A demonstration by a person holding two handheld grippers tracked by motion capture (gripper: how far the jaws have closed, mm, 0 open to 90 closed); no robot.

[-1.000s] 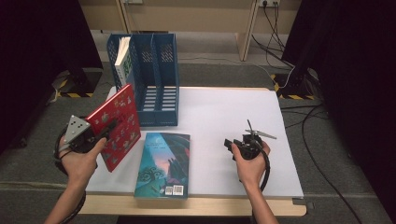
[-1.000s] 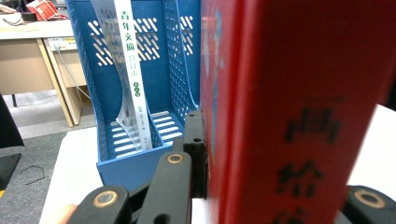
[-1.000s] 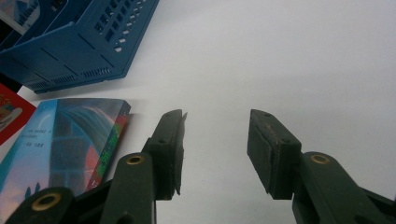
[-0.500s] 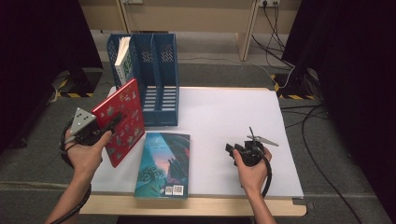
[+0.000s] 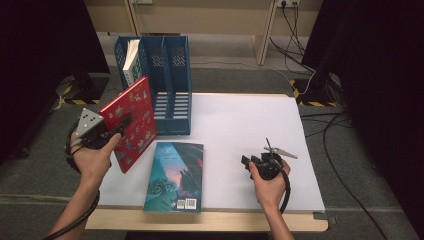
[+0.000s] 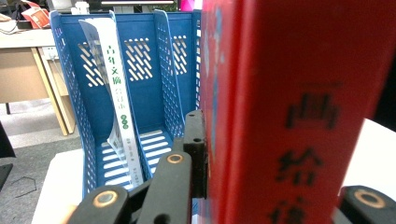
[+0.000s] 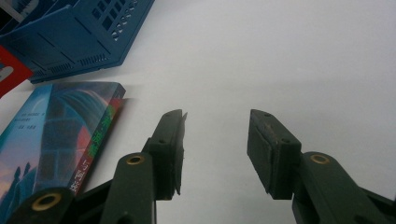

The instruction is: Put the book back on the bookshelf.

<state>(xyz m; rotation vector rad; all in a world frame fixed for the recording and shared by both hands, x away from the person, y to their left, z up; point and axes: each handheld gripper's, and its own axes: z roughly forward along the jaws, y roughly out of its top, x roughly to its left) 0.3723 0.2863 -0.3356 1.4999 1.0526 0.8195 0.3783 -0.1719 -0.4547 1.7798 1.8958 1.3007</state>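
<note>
The left claw (image 5: 117,125) pinches the red book (image 5: 131,122) upright above the counter's (image 5: 250,120) left edge, the blue file rack (image 5: 172,90) just beyond; the right claw (image 7: 215,149) hangs spread, holding nothing.

In the left gripper view, the red book (image 6: 299,112) runs past the top, right and bottom edges, its spine lettering blurred and cut short at the bottom. It hides the right side of the blue file rack (image 6: 140,93). From above, the left gripper (image 5: 107,131) sits partly behind the book's cover. In the right gripper view, the teal book (image 7: 51,140) is cropped at the left and bottom edges, its spine print too blurred to read.
</note>
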